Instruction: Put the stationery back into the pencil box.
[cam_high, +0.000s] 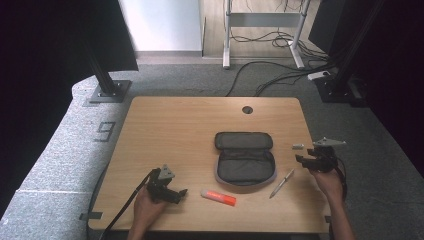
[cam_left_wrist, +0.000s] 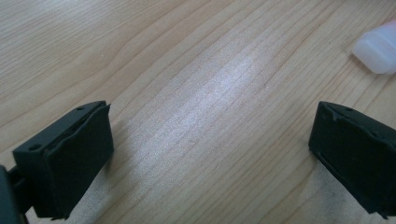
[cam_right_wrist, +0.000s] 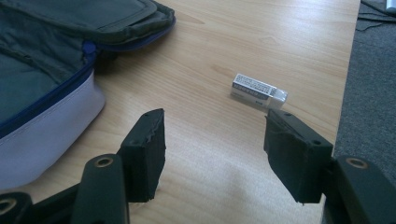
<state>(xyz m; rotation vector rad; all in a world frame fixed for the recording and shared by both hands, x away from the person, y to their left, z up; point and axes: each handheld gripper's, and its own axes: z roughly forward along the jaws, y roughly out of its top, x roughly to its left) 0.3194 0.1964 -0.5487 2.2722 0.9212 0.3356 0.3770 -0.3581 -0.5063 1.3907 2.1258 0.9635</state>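
A dark grey pencil case (cam_high: 245, 157) lies unzipped and spread flat in the middle of the wooden table (cam_high: 175, 125). To its right a small white eraser (cam_high: 297, 146) rests near the table's edge. My right gripper (cam_high: 303, 160) hovers just in front of it, open with nothing between the jaws. In the right gripper view the eraser (cam_right_wrist: 258, 90) lies a little beyond the right jaw of that gripper (cam_right_wrist: 215, 144), and the pencil case (cam_right_wrist: 51, 60) is at the left. My left gripper (cam_high: 179, 194) sits low at the front left, open (cam_left_wrist: 210, 154) over bare wood.
A silver pen (cam_high: 282, 183) lies slantwise right of the case's front corner. A glue stick (cam_high: 218, 197) with an orange body and white cap (cam_left_wrist: 378, 49) lies between the left gripper and the case. A cable hole (cam_high: 247, 109) is at the table's back.
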